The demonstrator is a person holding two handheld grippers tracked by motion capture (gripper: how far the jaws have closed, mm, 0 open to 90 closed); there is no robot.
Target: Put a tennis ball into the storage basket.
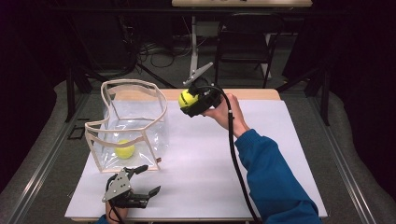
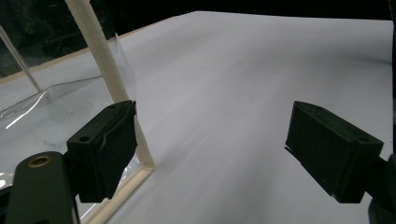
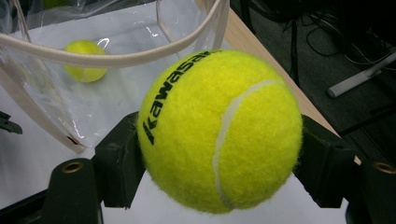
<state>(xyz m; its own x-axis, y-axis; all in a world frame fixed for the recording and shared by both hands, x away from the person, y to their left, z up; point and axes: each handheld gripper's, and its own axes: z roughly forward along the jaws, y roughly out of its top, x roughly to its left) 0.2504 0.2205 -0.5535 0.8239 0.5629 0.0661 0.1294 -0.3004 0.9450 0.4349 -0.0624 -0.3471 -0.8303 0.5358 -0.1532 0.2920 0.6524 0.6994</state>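
- Tennis ball [image 3: 219,130], bright yellow-green with black lettering, clamped between the two black fingers [image 3: 119,161] of the right gripper [image 1: 194,103]; pressed on from both sides, lifted clear of the tabletop [image 1: 210,158].
- In the high view, held aloft just beside the upper right rim of the clear bag [image 1: 135,121], near the far edge of the white tabletop.
- Gripped by the right hand [image 1: 224,112], blue sleeve [image 1: 271,177] reaching in from the lower right, black cable [image 1: 236,154] trailing down along the forearm.
- Clear bag standing open on the left half of the tabletop, see-through walls edged in cream trim, mouth facing up.
- Second tennis ball [image 1: 125,149] lying inside the bag on its floor, seen through the plastic; also visible beyond the trim in the right gripper view [image 3: 85,59].
- Left gripper [image 1: 140,179] low near the front edge of the tabletop, just in front of the bag's near corner, grey plate on top.
- Left fingers [image 2: 107,149] spread wide with nothing between them; one finger right beside the bag's cream corner trim [image 2: 105,60], contact not clear.
- Beyond the tabletop, a dark floor with cables and a chair [image 1: 245,42].
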